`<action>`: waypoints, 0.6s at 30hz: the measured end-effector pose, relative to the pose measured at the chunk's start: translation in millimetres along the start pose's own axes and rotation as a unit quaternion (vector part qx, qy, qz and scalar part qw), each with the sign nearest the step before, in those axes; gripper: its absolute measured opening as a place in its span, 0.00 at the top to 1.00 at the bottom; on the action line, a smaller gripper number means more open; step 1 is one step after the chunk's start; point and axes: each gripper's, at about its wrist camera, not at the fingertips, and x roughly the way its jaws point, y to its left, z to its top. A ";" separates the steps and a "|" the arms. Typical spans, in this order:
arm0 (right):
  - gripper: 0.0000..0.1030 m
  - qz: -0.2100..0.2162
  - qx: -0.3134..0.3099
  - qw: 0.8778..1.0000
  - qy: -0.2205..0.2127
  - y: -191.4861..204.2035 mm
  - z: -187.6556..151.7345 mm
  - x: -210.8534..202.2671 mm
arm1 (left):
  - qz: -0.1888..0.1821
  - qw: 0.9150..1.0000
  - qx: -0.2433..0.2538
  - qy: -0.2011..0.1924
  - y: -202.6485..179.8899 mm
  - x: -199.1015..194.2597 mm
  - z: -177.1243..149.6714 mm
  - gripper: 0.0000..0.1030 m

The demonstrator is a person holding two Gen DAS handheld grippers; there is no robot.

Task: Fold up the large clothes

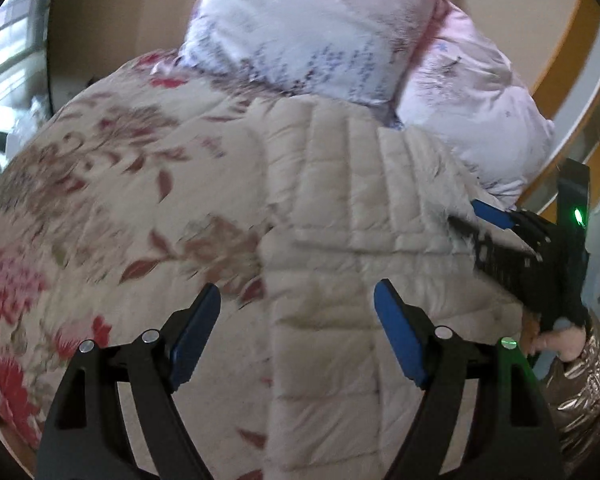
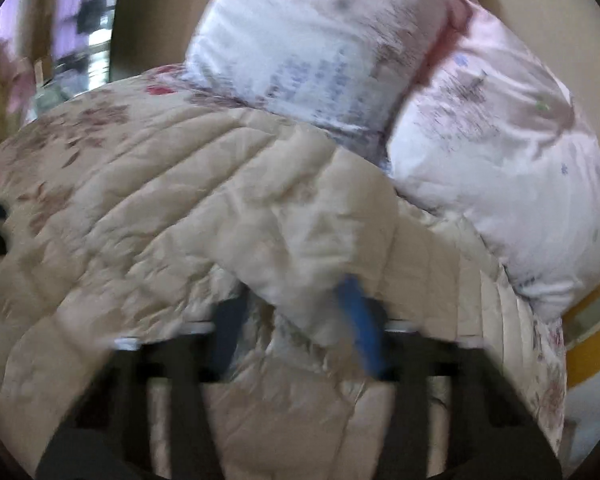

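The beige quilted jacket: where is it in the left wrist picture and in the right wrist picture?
Left wrist view: the beige quilted jacket fills the centre and lower right, on the flowered bedspread.
Right wrist view: the jacket covers the centre and left; a fold of it is between the right gripper pads.
Shared landmark: the pale pillow behind the jacket.

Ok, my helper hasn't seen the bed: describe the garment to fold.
On the floral bedspread, below the two pale pillows, lies a cream quilted puffer coat. Unlike the printed bedding around it, it is plain, with stitched padded bands.
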 end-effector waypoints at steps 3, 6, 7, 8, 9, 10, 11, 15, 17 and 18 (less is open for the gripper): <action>0.91 0.020 0.106 0.994 -0.016 -37.7 -1.4 -6.0 | -0.004 1.000 -0.008 -0.005 4.7 -2.5 -6.3 0.23; 0.93 0.031 0.194 0.980 -0.032 -77.8 -13.9 -18.0 | -0.015 1.000 -0.008 -0.007 6.6 -2.6 -10.3 0.23; 0.93 0.035 0.220 0.974 -0.035 -89.3 -20.1 -21.6 | -0.020 1.000 -0.007 -0.007 6.8 -2.6 -11.9 0.23; 0.93 0.043 0.255 0.965 -0.035 -104.7 -30.0 -24.7 | -0.024 1.000 -0.004 -0.005 6.0 -2.1 -13.4 0.23; 0.93 0.051 0.277 0.959 -0.032 -114.3 -36.8 -25.3 | -0.027 1.000 -0.002 -0.004 5.0 -1.6 -14.7 0.23; 0.93 0.061 0.299 0.952 -0.029 -122.8 -44.0 -25.2 | -0.031 1.000 0.001 -0.002 3.9 -0.7 -16.4 0.23; 0.93 0.072 0.318 0.945 -0.024 -129.8 -51.2 -23.9 | -0.035 0.999 0.002 -0.001 2.9 0.2 -17.3 0.23; 0.93 0.109 0.378 0.919 0.014 -146.8 -80.6 -9.7 | -0.047 0.999 0.004 0.003 -0.3 1.6 -22.2 0.24; 0.89 0.125 0.400 0.907 0.041 -150.9 -92.8 1.9 | -0.053 0.999 0.008 0.004 -2.0 0.4 -25.8 0.24; 0.84 0.130 0.406 0.903 0.052 -151.8 -96.5 7.6 | -0.055 0.998 0.010 0.005 -2.8 -0.5 -28.2 0.24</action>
